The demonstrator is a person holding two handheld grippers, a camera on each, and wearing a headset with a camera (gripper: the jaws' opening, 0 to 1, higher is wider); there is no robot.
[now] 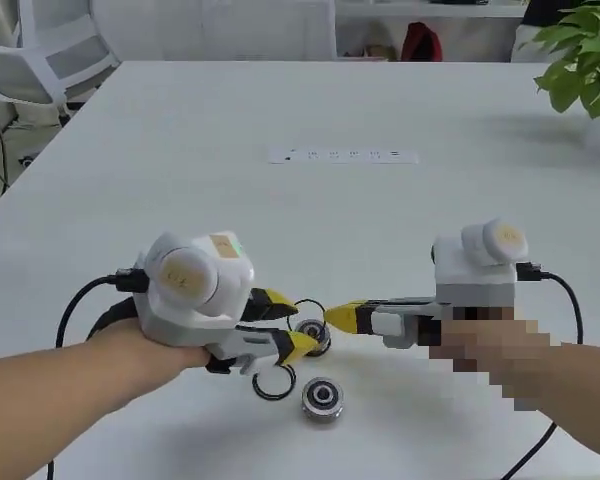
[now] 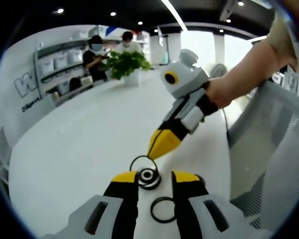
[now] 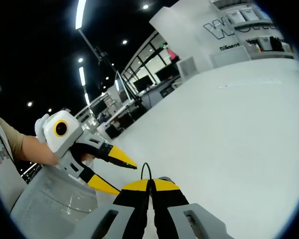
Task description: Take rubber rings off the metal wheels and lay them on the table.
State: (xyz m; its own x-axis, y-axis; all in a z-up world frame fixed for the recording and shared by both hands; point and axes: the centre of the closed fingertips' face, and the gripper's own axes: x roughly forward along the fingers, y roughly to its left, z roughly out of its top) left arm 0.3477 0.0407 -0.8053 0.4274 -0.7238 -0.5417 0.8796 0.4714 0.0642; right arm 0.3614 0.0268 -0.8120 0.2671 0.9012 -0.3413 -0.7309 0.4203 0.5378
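A metal wheel point(image 1: 313, 336) point(image 2: 148, 177) lies on the white table point(image 1: 310, 210) between the fingertips of my left gripper point(image 1: 290, 322) point(image 2: 155, 178). That gripper is open, and the wheel rests against one finger. My right gripper point(image 1: 342, 317) point(image 3: 149, 185) is shut on a thin black rubber ring point(image 1: 308, 304) point(image 2: 142, 157) point(image 3: 145, 172), held just above and beyond the wheel. A loose rubber ring point(image 1: 273, 398) point(image 2: 152, 210) lies flat on the table near the left gripper. A second metal wheel point(image 1: 322, 395) stands closer to me.
A flat socket strip point(image 1: 345, 155) sits mid-table. A potted plant point(image 1: 580, 60) is at the far right corner and a white chair point(image 1: 50, 40) at the far left. Black cables point(image 1: 75, 305) trail from both grippers. Two people stand far behind the plant point(image 2: 109, 45).
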